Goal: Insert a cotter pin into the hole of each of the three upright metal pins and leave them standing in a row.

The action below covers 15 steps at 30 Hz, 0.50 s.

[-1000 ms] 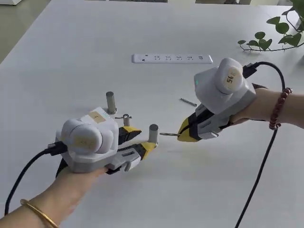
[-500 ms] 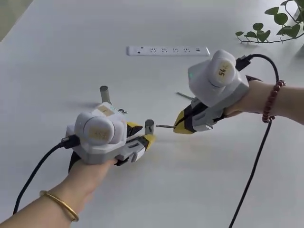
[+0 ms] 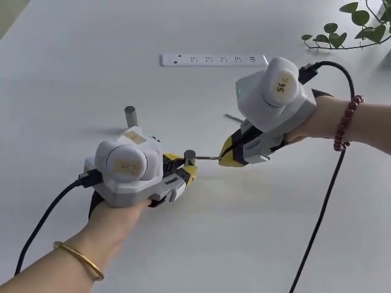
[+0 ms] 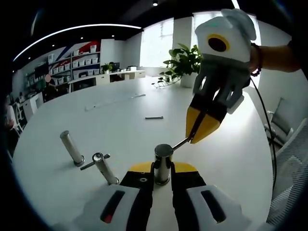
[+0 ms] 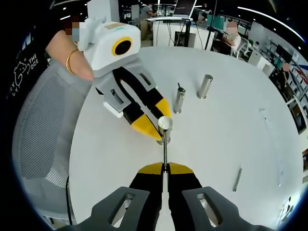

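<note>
Item 1: my left gripper [image 3: 183,171], jaws closed on the nearest metal pin [image 4: 163,159], upright mid-table [image 3: 244,238]
Item 2: my right gripper [image 3: 226,156], jaws pinched shut on a cotter pin [image 5: 165,147], tip at that pin's head
Item 3: second pin [image 4: 104,167], cotter through it; third pin [image 4: 71,147], bare; spare cotter pin [image 4: 154,117] lying toward the far edge

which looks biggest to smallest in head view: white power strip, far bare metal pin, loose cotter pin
1. long white power strip
2. upright bare grey metal pin
3. thin loose cotter pin

Two upright pins [image 4: 72,148] beside left gripper [image 4: 162,168], loose cotter pin [image 4: 154,117] beyond, open table [image 3: 244,238] nearer
</note>
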{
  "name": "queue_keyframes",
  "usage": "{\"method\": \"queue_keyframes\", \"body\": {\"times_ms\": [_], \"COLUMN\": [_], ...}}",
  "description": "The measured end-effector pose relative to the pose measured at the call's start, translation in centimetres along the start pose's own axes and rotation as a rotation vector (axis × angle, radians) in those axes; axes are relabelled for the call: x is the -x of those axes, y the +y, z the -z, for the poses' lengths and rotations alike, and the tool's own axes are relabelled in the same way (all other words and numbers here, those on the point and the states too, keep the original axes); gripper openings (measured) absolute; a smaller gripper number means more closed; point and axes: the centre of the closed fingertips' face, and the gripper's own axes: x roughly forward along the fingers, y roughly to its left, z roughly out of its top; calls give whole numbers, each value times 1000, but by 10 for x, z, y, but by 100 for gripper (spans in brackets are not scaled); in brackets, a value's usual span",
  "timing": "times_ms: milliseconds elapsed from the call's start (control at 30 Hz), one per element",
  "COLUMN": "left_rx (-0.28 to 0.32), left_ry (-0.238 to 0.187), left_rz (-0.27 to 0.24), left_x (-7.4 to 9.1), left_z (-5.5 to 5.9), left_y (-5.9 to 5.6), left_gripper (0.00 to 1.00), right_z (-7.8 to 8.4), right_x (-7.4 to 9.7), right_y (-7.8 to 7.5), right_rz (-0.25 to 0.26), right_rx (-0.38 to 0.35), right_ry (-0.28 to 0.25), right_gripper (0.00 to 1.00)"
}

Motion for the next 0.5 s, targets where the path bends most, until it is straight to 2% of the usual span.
{"method": "queue_keyframes", "body": {"times_ms": [200, 500], "left_rx": [12, 41], "left_ry": [1, 2], "left_rz": [6, 23], "left_x": [0, -1], "left_z": [-1, 0], "left_y": [-1, 0], "left_gripper": [12, 12], "right_z": [-6, -11], "right_x": [4, -5], "right_y": [-2, -5], "right_rz": [5, -10], "right_rx": [7, 42], "right_ry": [-14, -14], "right_gripper": [0, 0]}}
